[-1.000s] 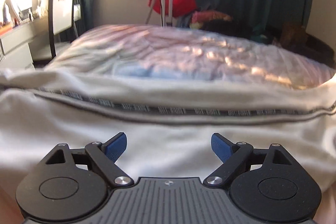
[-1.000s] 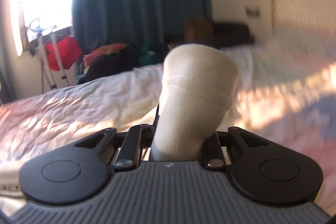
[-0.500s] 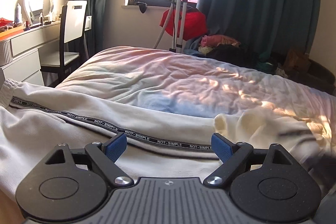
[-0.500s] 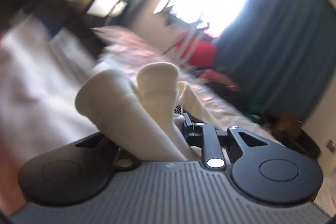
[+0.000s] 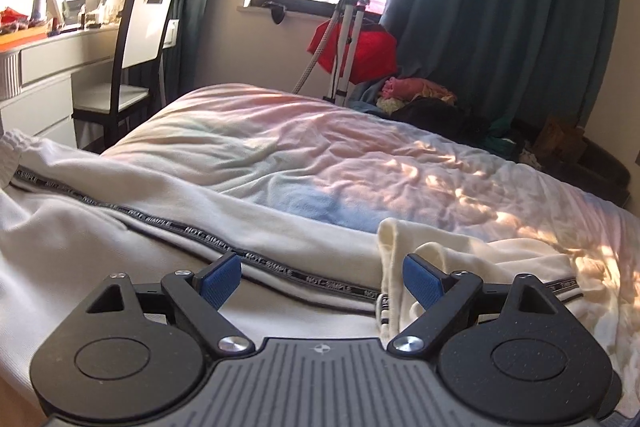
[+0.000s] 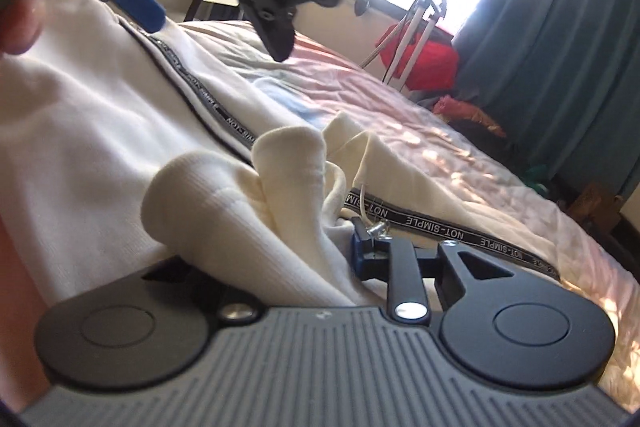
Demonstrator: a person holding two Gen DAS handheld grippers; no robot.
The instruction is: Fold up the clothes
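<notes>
Cream trousers (image 5: 100, 251) with a black NOT-SIMPLE side stripe (image 5: 192, 231) lie across the near edge of the bed. One leg end (image 5: 400, 239) is doubled back over the stripe. My left gripper (image 5: 320, 279) hovers open just above the fabric, with nothing between its blue pads. My right gripper (image 6: 296, 259) has the bunched ribbed cuff (image 6: 288, 163) between its jaws, which are opening. Its right pad still touches the cloth and its left finger is buried under it. In the right wrist view the left gripper (image 6: 204, 23) hangs above the trousers (image 6: 80, 99).
The rumpled pastel bed cover (image 5: 320, 155) stretches beyond the trousers. A white chair (image 5: 136, 39) and a desk (image 5: 52, 67) stand at the left. A stand with a red bag (image 5: 352, 39), a clothes pile (image 5: 420, 95) and dark curtains (image 5: 500, 7) lie beyond the bed. A fingertip (image 6: 20, 23) shows.
My right gripper swung left and down, carrying the cuff over onto the trousers. The left gripper rose and pulled back a little, staying open, so more of the bed shows.
</notes>
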